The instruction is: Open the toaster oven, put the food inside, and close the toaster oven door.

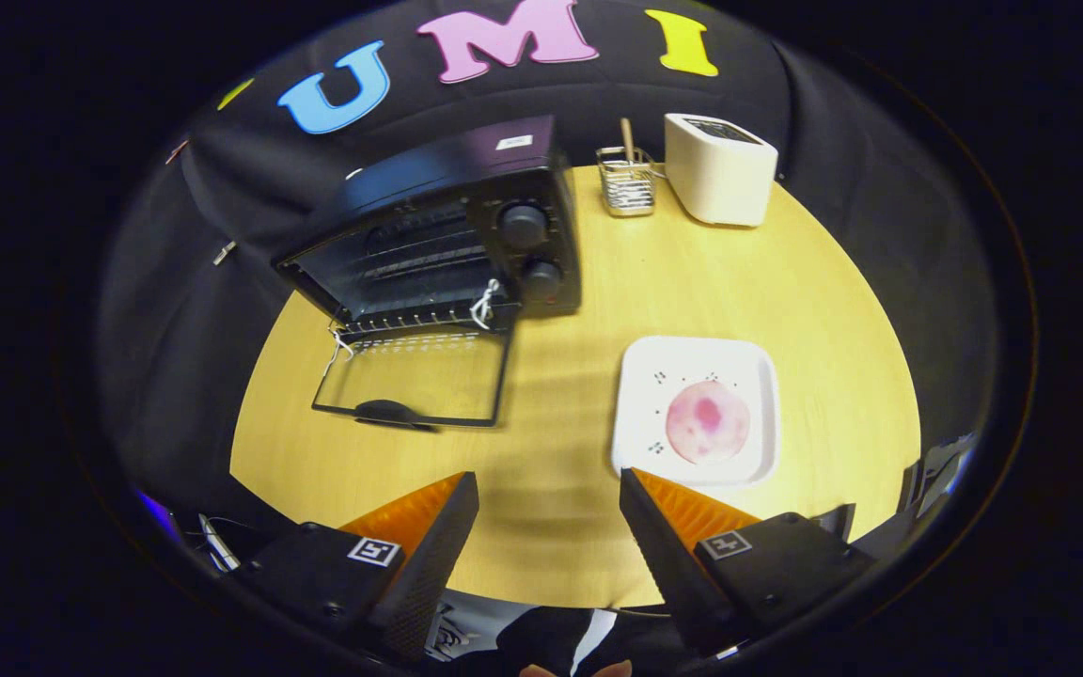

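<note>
One gripper [549, 489] hangs above the near edge of a round wooden table [579, 310], its two fingers spread wide with nothing between them but bare tabletop. One black toaster oven [447, 230] stands on the far left part of the table, with its door [415, 381] dropped fully open and lying flat toward the near side, the handle [391, 412] at the door's near edge. Two knobs [525, 226] sit one above the other on the oven's right front panel, and a bit of white string [483, 306] is tied near the door hinge on the right, with another at the left hinge. One white square plate [697, 409] rests on the table to the right of the open door, just ahead of the right finger, and it carries one round pink piece of food [708, 421], lying toward the plate's near right part. At the far side of the table stands one small wire rack [626, 183] holding a wooden stick, and just to its right one white toaster [718, 169]. The plate and the oven door are apart, with bare table between them.
</note>
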